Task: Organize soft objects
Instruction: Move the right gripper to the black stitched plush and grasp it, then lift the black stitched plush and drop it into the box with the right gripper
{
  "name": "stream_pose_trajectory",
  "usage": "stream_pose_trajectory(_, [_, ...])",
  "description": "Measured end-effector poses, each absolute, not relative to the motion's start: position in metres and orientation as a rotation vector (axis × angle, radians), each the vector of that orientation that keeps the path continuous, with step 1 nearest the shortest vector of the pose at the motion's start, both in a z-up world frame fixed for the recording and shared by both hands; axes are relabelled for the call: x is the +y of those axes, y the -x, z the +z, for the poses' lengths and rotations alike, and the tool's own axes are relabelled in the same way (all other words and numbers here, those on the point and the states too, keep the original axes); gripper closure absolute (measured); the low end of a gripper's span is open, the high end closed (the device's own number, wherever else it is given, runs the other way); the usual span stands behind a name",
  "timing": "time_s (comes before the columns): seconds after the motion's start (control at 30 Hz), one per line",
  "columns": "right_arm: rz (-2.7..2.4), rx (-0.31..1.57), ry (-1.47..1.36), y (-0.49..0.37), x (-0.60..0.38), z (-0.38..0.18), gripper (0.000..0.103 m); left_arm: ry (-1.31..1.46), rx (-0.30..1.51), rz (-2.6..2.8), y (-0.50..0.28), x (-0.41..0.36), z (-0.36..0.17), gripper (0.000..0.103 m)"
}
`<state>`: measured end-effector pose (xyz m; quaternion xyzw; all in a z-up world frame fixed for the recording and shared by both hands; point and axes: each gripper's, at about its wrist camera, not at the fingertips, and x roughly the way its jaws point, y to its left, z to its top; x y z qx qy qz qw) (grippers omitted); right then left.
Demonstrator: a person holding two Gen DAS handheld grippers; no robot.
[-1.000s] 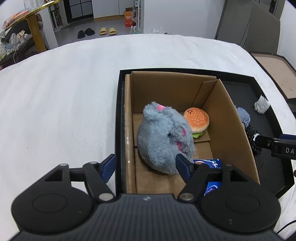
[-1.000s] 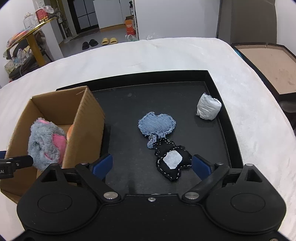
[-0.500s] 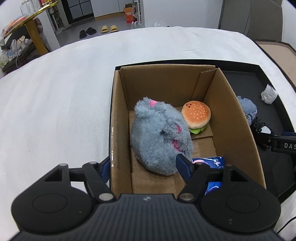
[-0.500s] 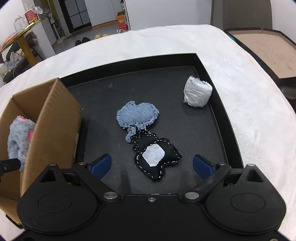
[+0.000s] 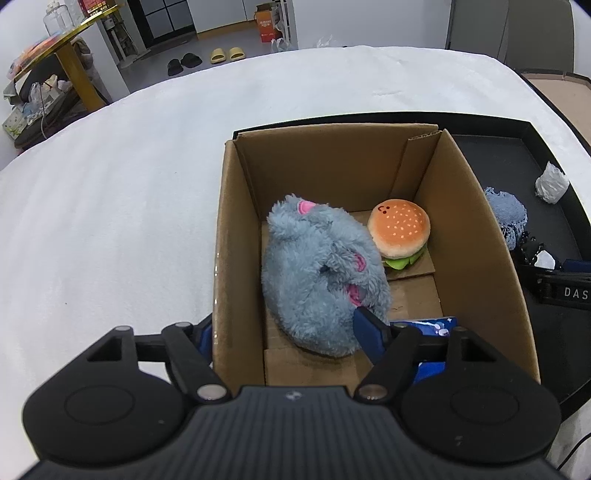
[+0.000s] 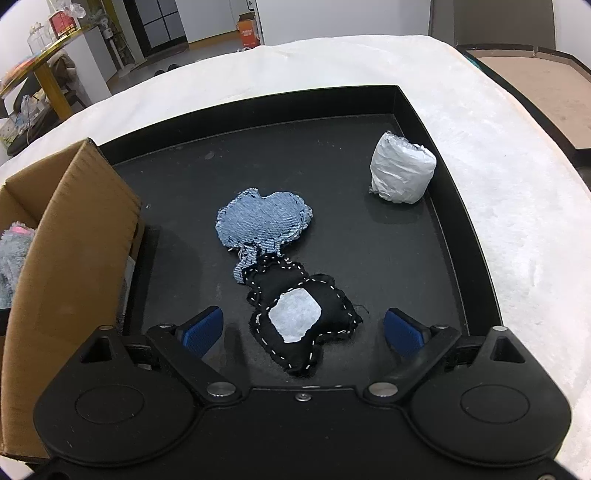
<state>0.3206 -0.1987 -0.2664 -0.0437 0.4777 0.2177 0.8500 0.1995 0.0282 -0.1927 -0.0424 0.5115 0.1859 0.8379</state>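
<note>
While both grippers hang wide with nothing held, the cardboard box (image 5: 476, 236) has one fuzzy grey plush (image 5: 321, 280) and one burger plush (image 5: 400, 229). Left gripper (image 5: 288, 332) straddles its wall. Below the right gripper (image 6: 303, 328), the black tray (image 6: 458, 206) holds three: frayed denim patch (image 6: 264, 218), stitched black cushion (image 6: 303, 317), crinkly silver wad (image 6: 402, 171).

white walls (image 5: 369, 22), grey floor (image 5: 221, 40), yellow-legged table (image 5: 74, 62), slippers (image 5: 225, 55)

Both grippers spread wide: left gripper (image 5: 286, 328) tilted downward, right gripper (image 6: 303, 326) apparently low and empty.
</note>
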Motion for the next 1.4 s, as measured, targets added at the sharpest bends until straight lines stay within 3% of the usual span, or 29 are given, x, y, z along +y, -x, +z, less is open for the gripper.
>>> stream_pose_trajectory(0.07, [0.455, 0.991, 0.105, -0.318, -0.202, -0.265, 0.023, 0.086, 1.083, 0.395, -0.2, 0.027, -0.192, 0.031])
stream_pose_trajectory(0.17, [0.436, 0.968, 0.14, -0.316, -0.208, -0.262, 0.055, 0.084, 1.085, 0.399, -0.2, 0.027, -0.192, 0.031])
stream_pose_trajectory(0.27, [0.44, 0.99, 0.107, -0.318, -0.218, -0.258, 0.062, 0.087, 1.084, 0.4, -0.2, 0.026, -0.192, 0.031])
stream_pose_trajectory(0.6, [0.446, 0.975, 0.097, -0.301, -0.225, -0.242, 0.067, 0.097, 1.07, 0.386, -0.193, 0.029, -0.187, 0.031])
stream_pose_trajectory(1.4, [0.52, 0.876, 0.085, -0.274, -0.189, -0.17, 0.067, 0.176, 0.985, 0.367, -0.166, 0.055, -0.166, 0.031])
